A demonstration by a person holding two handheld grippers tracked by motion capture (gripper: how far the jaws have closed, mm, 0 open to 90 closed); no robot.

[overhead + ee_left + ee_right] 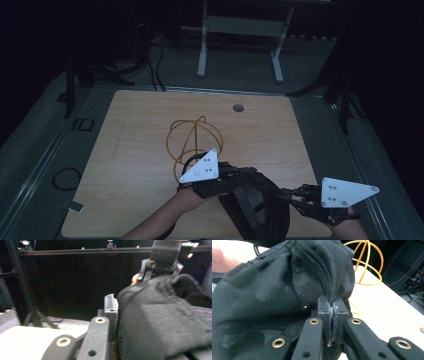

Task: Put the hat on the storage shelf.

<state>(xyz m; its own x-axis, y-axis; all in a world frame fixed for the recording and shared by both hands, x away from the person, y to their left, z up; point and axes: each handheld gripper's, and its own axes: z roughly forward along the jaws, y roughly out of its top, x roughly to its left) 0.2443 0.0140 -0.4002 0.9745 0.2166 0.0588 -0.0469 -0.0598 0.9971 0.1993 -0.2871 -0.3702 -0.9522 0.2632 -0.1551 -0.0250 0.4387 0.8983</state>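
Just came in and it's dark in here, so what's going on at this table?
A person is handling a black mesh bag with two grippers. The right gripper has its jaws shut on a fold of the bag. The left gripper holds the bag's other side. A yellow wire frame sits behind on the table.

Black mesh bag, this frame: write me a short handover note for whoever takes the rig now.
Right gripper: shut on a fold of the black mesh bag.
Left gripper: pressed against the bag's other side; grip cannot be confirmed.
Bag is held between both grippers over the table's near edge.
Yellow wire frame stands on the table behind the bag, outside it.
Done: bag picked up. Left: probably open it and put the frame in.
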